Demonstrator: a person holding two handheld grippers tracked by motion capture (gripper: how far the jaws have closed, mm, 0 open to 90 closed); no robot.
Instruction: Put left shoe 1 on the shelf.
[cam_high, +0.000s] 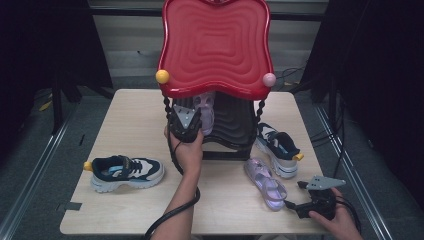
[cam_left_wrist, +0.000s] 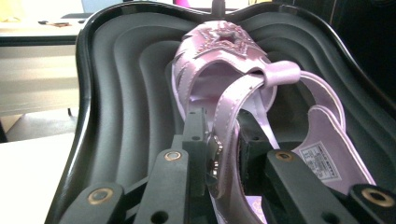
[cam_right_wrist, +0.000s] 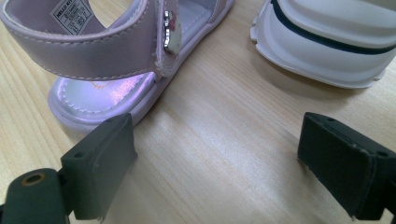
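A shell-shaped case stands open at the table's back, its red lid raised over a black ribbed base. My left gripper reaches into that base and is shut on the strap of a pink sandal, which leans toe-up against the ribs. The matching pink sandal lies on the table at front right. My right gripper rests just beside its heel, open, with bare wood between the jaws. The sandal's heel is ahead of the left jaw.
A navy and white sneaker lies at the table's front left. Its pair sits right of the case, its white sole just ahead of my right gripper. The wooden table is ringed by dark floor and cables.
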